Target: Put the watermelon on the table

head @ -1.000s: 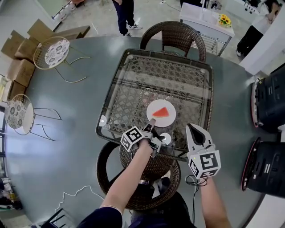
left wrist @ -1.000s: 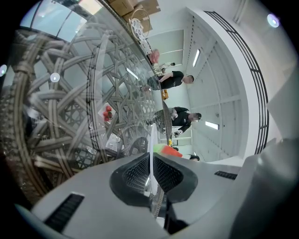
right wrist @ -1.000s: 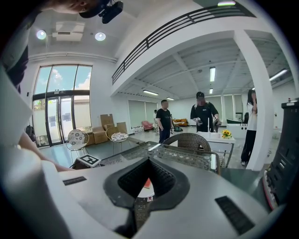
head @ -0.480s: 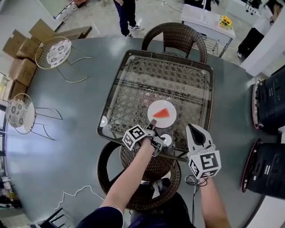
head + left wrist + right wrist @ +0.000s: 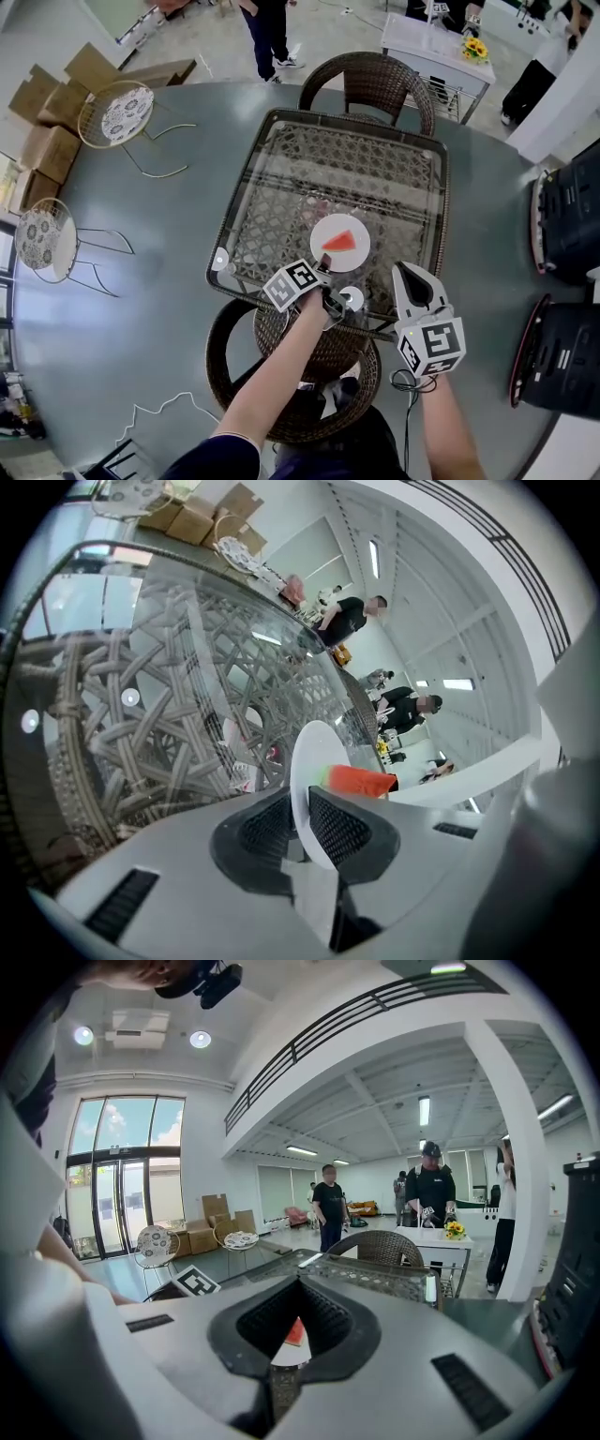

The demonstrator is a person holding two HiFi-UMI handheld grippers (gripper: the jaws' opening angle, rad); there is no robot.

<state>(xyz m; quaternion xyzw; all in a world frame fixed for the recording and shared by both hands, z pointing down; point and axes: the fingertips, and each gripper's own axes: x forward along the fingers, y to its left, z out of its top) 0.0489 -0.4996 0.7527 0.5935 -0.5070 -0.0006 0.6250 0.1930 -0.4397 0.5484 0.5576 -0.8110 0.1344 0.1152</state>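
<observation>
Head view: left gripper (image 5: 323,272) at near rim of plate (image 5: 352,253) over glass table (image 5: 300,159); watermelon (image 5: 339,240) on plate; right gripper (image 5: 409,273) near, apart from plate. Gripper views only: left jaws clamped on plate rim; right jaws together, empty. Unclear whether plate touches glass.

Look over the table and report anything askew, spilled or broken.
Nothing stands out. The watermelon slice lies whole on the white plate, which looks level over the glass table. The left gripper is clamped on the plate's near rim. No spill or breakage shows.
</observation>
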